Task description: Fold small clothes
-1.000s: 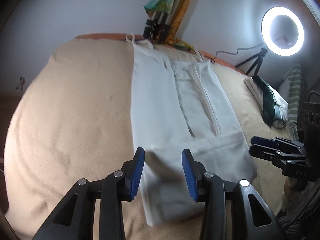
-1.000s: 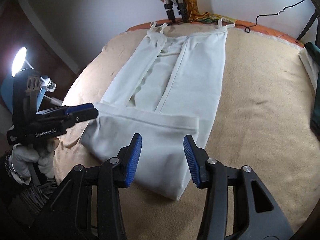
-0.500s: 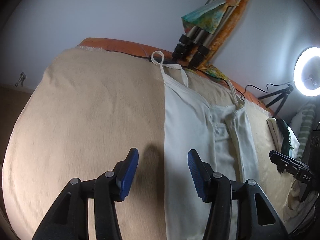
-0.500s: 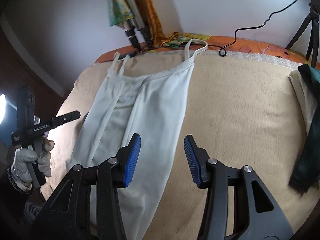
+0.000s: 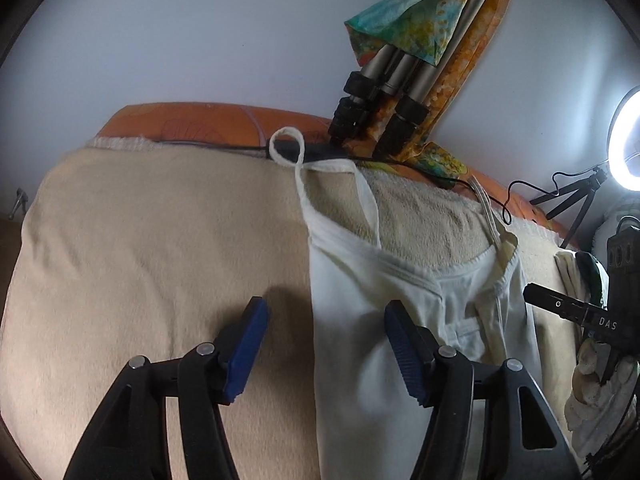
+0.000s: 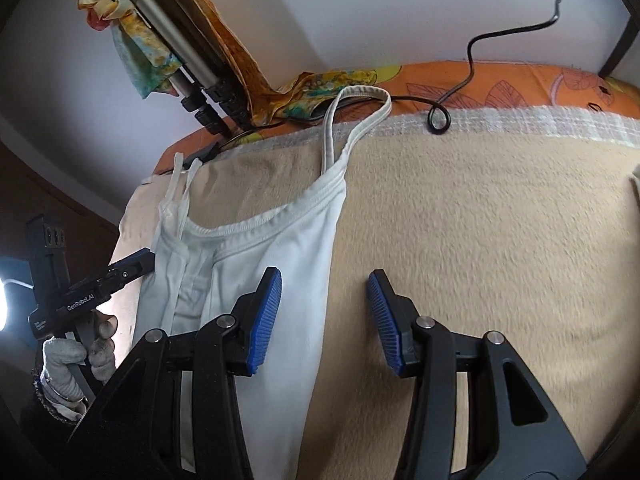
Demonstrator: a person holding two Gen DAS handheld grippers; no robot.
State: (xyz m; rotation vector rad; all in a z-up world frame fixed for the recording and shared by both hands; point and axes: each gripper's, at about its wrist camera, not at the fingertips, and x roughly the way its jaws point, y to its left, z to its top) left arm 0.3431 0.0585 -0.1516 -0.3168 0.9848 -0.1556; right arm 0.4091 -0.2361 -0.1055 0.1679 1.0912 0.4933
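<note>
A white camisole (image 5: 360,320) lies flat on the beige blanket (image 5: 140,260), its long sides folded toward the middle and its thin straps (image 5: 304,172) reaching the far blanket edge. The left gripper (image 5: 324,344) hovers over the camisole's left folded edge, fingers spread wide and holding nothing: one blue pad (image 5: 244,344) is above bare blanket, the other above the cloth. The right gripper (image 6: 324,316) is the mirror of it at the right edge, also spread and empty, with one pad (image 6: 264,316) over the cloth and the other over blanket. To the outer side of each edge the blanket is wide and bare. Behind the straps stand folded tripod legs (image 5: 384,92) wrapped in a colourful scarf (image 5: 412,20), and a black cable (image 6: 452,96) crosses the orange sheet (image 6: 500,84). A ring light (image 5: 624,148) glows at the right.
</note>
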